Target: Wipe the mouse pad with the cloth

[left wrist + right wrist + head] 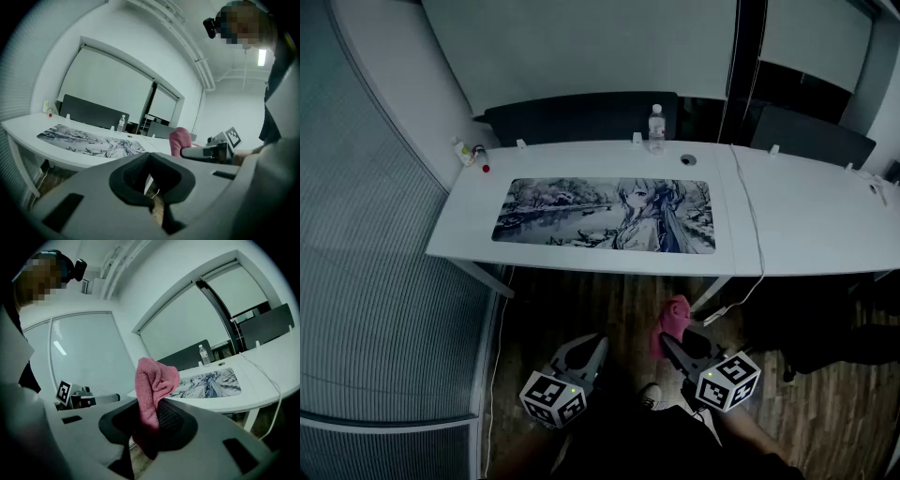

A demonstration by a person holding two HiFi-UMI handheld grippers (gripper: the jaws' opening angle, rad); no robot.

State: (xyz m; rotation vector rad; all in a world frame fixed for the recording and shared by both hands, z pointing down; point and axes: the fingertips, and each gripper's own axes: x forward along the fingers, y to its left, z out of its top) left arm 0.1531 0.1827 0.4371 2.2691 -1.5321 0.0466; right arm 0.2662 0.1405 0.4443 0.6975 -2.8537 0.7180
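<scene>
Two grippers: left gripper (pixel 592 345) sitting closed, empty; right gripper (pixel 668 340) pinching pink cloth (pixel 674 317).
Risk: bunched cloth may be slipping free when rubbing mouse pad (pixel 605 214).

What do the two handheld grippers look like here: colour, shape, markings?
The two are alike. The left gripper and the right gripper have grey moulded bodies that taper to two jaws, lined inside with black textured padding. Each carries a white cube printed with black square markers, with small green lights on it.
</scene>
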